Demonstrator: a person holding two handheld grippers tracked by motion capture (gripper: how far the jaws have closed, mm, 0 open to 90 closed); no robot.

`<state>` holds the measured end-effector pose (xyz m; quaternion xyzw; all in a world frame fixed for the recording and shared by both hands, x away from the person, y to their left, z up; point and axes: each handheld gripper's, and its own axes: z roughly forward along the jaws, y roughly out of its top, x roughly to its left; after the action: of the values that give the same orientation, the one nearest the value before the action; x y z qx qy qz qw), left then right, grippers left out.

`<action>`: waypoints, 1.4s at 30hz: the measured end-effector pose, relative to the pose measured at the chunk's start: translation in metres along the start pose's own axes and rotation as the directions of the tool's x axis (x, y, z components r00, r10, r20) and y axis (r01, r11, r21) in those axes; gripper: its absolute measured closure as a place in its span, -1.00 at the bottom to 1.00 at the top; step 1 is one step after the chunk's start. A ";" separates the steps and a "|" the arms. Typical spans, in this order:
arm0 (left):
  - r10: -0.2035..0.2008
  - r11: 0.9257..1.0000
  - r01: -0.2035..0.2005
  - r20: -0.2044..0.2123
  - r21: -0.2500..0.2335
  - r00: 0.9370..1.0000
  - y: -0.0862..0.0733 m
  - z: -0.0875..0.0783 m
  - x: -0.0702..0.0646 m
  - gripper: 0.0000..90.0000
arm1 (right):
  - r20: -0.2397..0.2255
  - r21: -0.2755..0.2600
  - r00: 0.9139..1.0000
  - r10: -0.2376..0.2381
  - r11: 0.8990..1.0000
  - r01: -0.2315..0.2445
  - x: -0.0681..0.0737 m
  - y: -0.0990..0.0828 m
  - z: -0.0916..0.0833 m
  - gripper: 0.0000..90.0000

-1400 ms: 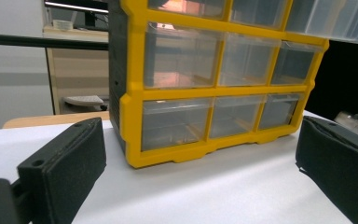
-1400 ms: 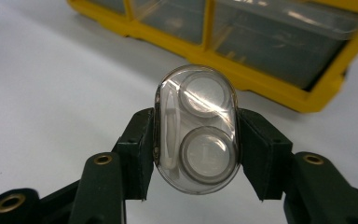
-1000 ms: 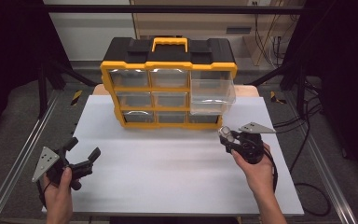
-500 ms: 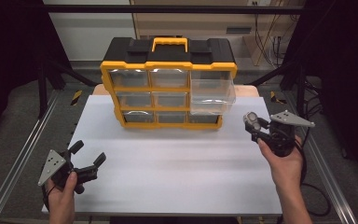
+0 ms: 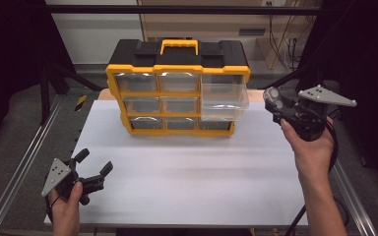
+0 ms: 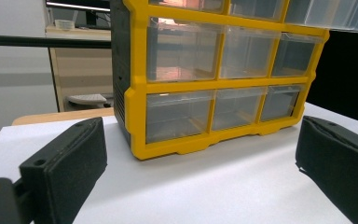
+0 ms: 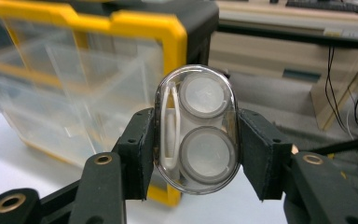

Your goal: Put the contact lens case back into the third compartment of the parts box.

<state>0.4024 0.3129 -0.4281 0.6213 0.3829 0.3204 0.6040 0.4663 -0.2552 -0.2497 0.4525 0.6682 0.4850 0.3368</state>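
Note:
A yellow and black drawer organizer stands at the back of the white table. Its clear top right drawer is pulled out. My right gripper is raised to the right of that drawer, shut on a small clear oval case that holds two round white discs. My left gripper hovers low over the table's front left corner, open and empty. In the left gripper view its black pads frame the organizer's lower drawers from a distance.
Metal rails run along both sides of the table. Cables and a wooden bench lie behind the organizer on the right. A broad bare stretch of table lies between the grippers.
My right gripper has moved up and to the right with the clear case, away from the table middle. My left gripper has drifted slightly toward the front left.

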 end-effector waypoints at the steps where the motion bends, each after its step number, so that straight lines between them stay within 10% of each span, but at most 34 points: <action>1: 0.000 1.000 0.000 0.000 0.000 1.000 0.000 0.000 0.000 -0.96 | -0.001 -0.009 1.000 -0.003 1.000 0.003 0.001 0.005 0.000 0.10; 16: 0.009 1.000 -0.009 0.013 0.003 1.000 0.000 0.001 -0.002 -0.96 | -0.074 -0.054 0.996 -0.048 0.998 0.044 0.032 0.053 0.016 0.09; 42: 0.011 1.000 -0.011 0.023 0.000 1.000 0.001 0.001 -0.004 -0.96 | -0.144 -0.013 0.987 -0.066 0.998 0.064 0.056 0.067 0.045 0.09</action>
<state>0.4015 0.3090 -0.4270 0.6271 0.3727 0.3163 0.6065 0.5049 -0.1794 -0.2000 0.3927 0.7033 0.5081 0.3050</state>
